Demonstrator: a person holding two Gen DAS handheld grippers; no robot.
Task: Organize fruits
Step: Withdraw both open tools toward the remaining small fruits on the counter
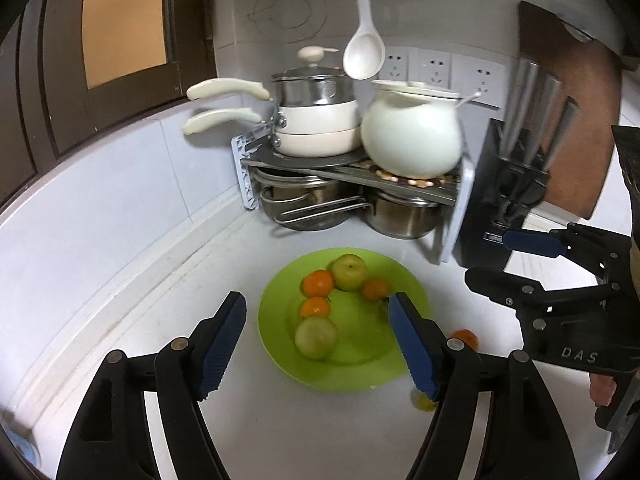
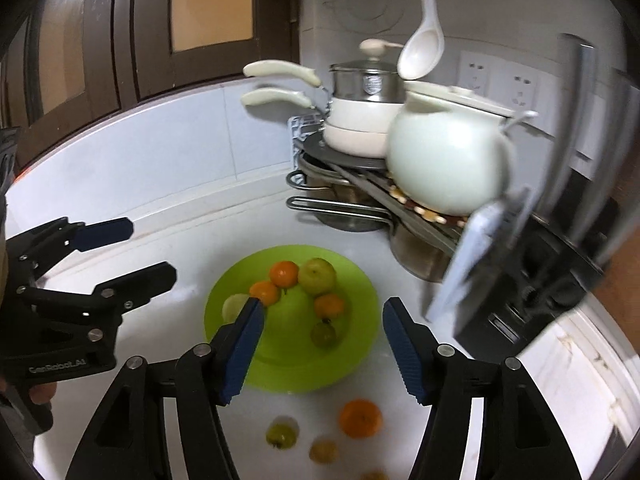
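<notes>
A lime green plate [image 1: 360,364] [image 2: 352,344] lies on the white counter. On it are three oranges [image 1: 317,283] [image 2: 284,274], two green apples [image 1: 349,271] [image 1: 315,338] [image 2: 317,276], and a small green fruit [image 2: 323,334]. On the counter in front of the plate lie an orange [image 2: 360,418] [image 1: 466,338] and small yellow-green fruits [image 2: 283,433] [image 2: 323,451]. My left gripper [image 1: 318,340] is open and empty over the plate's near side; it also shows in the right wrist view [image 2: 152,250]. My right gripper [image 2: 323,344] is open and empty over the plate's near edge; it also shows in the left wrist view [image 1: 486,256].
A corner rack [image 1: 352,168] holds cream saucepans [image 1: 316,128], a white pot [image 1: 412,136] and steel pots [image 1: 304,208] beneath. A knife block [image 1: 508,184] and cutting board [image 1: 572,112] stand right. A white spoon [image 1: 364,48] hangs above. A tiled wall and window bound the left.
</notes>
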